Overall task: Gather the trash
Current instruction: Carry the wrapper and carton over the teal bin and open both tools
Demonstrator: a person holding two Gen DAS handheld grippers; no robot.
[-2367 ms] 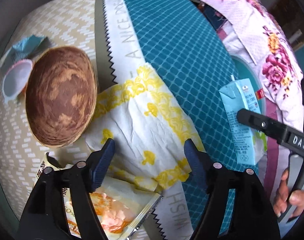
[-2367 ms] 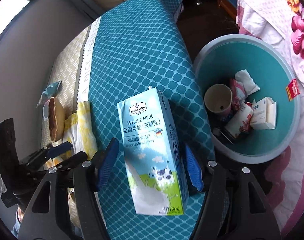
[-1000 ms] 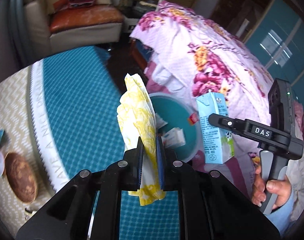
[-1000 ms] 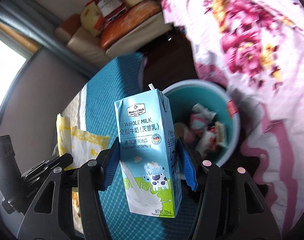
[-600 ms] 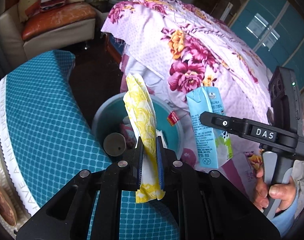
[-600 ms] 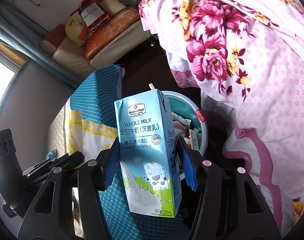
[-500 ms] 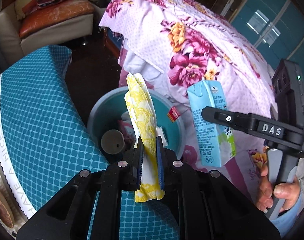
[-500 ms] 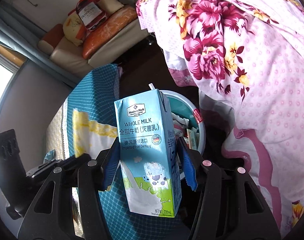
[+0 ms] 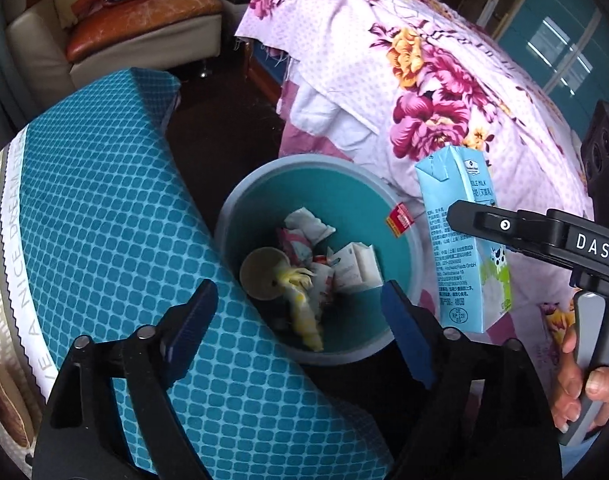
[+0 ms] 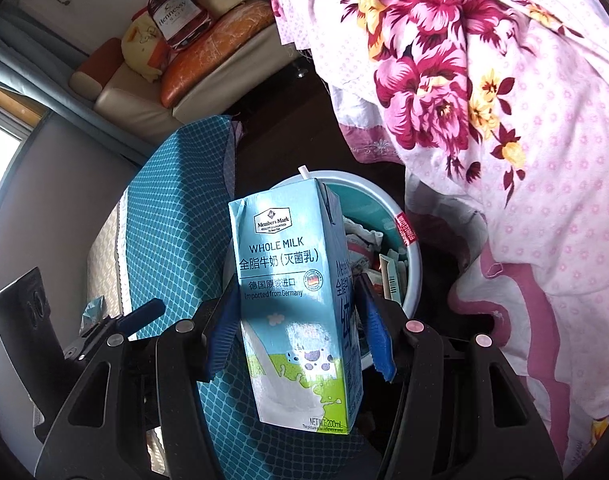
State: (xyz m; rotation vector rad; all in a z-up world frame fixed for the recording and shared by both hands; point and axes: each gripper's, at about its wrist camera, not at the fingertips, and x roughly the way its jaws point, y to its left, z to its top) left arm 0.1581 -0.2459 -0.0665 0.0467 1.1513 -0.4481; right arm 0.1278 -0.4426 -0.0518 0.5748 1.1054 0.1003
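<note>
- On the left is our table, with its teal cloth of small squares.
- Our left gripper points down over the round teal trash bin on the floor. Its jaws are opening wide, and nothing is between them.
- A crumpled yellow and white paper wrapper lies blurry inside the bin, beside a round paper cup and other scraps. It looks thin, soft and very light, so we think it would bend any way we pinch it.
- Further right, our right gripper has its jaws pressed on the light blue milk carton, one blue pad on each side, low on the box.
- The carton stands upright in the air, near the bin's right rim, not inside it.
- We think the carton is stiff card but easy to squash, smooth, and light if empty. The flat sides are the best place to hold it.
- The right gripper also tips down, and a hand holds its handle beside the pink flowered blanket.
</note>
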